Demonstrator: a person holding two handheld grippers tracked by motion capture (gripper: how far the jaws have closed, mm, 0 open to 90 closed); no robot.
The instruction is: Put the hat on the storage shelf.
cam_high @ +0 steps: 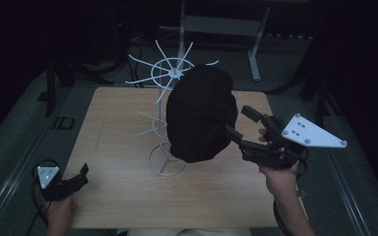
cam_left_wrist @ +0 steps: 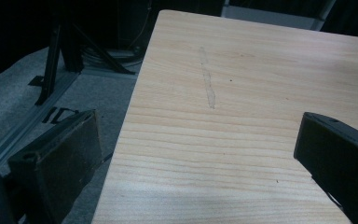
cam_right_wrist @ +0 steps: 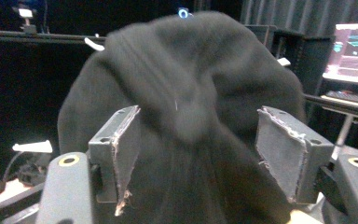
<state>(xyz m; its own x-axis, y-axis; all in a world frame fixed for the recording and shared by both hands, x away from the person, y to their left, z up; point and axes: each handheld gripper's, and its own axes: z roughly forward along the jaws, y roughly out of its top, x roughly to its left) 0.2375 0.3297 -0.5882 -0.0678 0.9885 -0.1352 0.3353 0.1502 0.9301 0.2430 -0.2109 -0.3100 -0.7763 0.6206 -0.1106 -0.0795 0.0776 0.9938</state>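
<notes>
A: Where is the black knit hat [cam_high: 202, 115]?

B: It hangs over one arm of the white wire rack [cam_high: 166, 105], which stands near the middle of the tabletop [cam_high: 118, 147], a little toward its far edge. The hat droops down the rack's right side, its lower rim well above the wood.

A: How would it handle?

B: By the look of it, light and soft. The cloth sags and folds, so it should give under the pads instead of slipping. It is hardly fragile, but the thin prongs could snag the knit, and a sideways tug might rock the rack, which looks light.

A: Where would one take hold?

B: Probably at the lower rim or a fold on the side facing the right gripper [cam_high: 238, 124], pinching a bunch of cloth, then lifting up and off the prong, not dragging across.

A: And that gripper?

B: In the right gripper view its jaws stand wide apart, the hat between and just beyond them, and the pads do not press on the cloth. In the high view its near jaw tip lies at the hat's right flank; whether it brushes the cloth cannot be told.

A: The other one?

B: The left gripper [cam_high: 76, 179] rests at the tabletop's near left corner, jaws wide, nothing between them but bare wood.
</notes>
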